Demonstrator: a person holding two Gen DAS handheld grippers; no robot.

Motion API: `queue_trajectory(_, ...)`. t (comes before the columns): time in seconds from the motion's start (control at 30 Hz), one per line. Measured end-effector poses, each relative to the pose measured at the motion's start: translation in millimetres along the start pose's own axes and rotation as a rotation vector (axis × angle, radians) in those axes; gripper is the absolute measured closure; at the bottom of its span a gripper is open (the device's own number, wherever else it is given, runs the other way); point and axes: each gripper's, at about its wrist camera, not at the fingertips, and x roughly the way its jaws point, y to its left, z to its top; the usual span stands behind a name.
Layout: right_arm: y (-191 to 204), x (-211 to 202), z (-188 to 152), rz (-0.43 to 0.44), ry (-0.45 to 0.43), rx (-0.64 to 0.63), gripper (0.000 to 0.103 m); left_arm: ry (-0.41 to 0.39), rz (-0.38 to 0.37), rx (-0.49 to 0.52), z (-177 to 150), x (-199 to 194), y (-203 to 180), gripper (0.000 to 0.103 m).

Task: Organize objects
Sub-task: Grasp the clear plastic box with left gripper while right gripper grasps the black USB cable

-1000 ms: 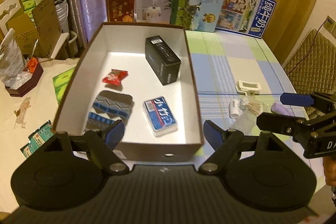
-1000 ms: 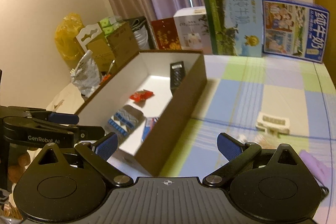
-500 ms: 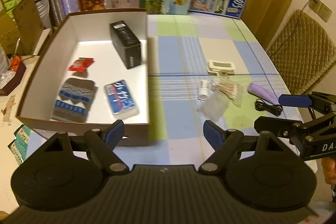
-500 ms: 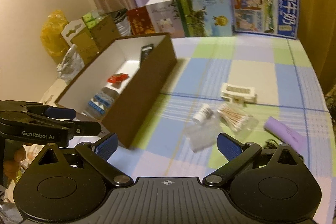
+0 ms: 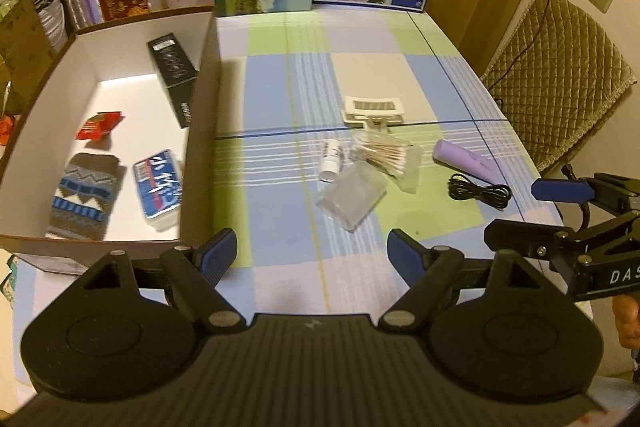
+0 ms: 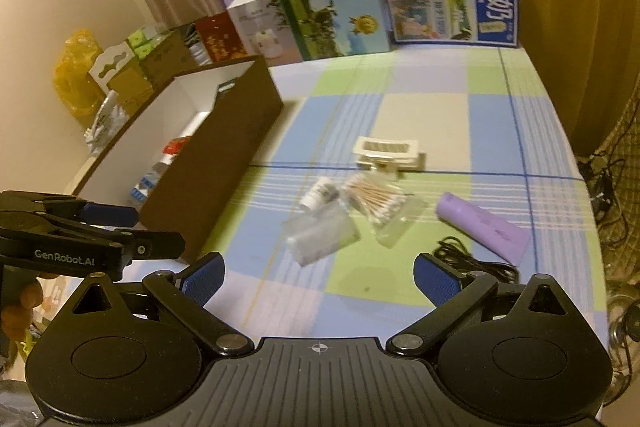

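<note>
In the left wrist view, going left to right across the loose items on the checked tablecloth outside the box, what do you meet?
Small white bottle → bag of cotton swabs → purple tube → coiled black cable. The clear plastic bag and the white clip holder overlap these in left-right position, so I leave them out.

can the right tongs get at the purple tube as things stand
Probably yes: the right tongs are open and empty, and the purple tube lies uncovered on the tablecloth just ahead; only the black cable lies close beside it.
</note>
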Motion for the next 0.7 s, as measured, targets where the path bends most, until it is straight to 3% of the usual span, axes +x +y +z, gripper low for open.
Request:
queue_trajectory(0.43,-65,7,-13,-0.121,0.003,0.022,0.005,0.033,-0.046,0.025,4,60,-29,0.023)
queue_trajectory(0.47,-69,10,-15,-0.131,0.001,0.013,0.007,0.032,-0.043,0.030,4,65,-30,0.023)
queue_trajectory(0.6,-81,27,-21,-0.148,0.010,-0.048,0.033,0.023,-0.047,0.047,6,82,-34,0.024)
queue_trajectory(0.7,-88,41,-21,-0.154,0.006,-0.103,0.039,0.020,-0.046,0.067,8,92,-35,0.025)
